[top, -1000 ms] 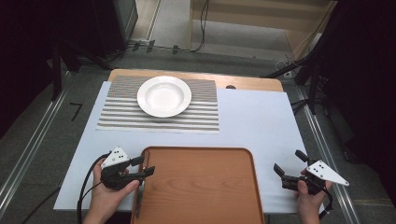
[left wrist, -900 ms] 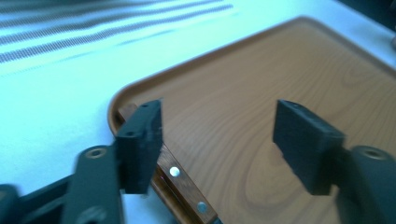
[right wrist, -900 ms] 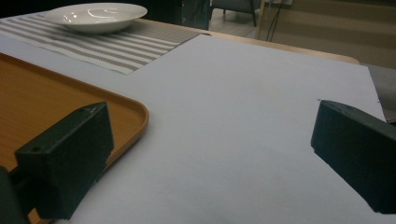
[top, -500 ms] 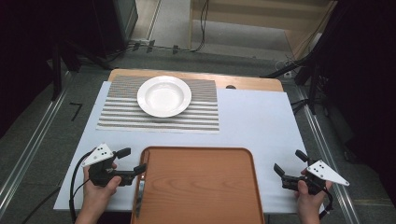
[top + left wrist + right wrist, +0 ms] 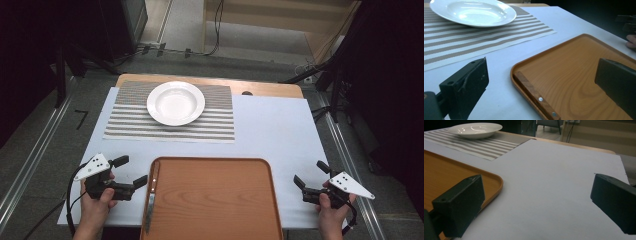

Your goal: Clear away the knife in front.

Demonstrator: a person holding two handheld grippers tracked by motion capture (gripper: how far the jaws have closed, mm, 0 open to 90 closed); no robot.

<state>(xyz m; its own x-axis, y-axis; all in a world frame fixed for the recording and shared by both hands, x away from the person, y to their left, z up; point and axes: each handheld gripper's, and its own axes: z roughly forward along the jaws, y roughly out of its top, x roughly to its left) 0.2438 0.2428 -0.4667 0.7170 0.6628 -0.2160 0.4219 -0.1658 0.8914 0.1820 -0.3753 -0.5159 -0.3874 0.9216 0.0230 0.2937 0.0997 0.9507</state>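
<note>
The wooden-handled knife [image 5: 151, 200] lies along the left rim inside the brown wooden tray [image 5: 215, 200], just beside the left hand-held gripper [image 5: 131, 172]; its jaws, just opened, stand wide and empty.

We see the table [image 5: 280, 135] evenly lit from above, while the floor around it falls off into near black at the left and right. Soft glare sits on the plate [image 5: 176, 103], and it gleams brighter in the left gripper view. Shadows under the tray [image 5: 215, 200] stay faint. In both gripper views the near black jaws are blurred and the far background is soft, with mild grain throughout
</note>
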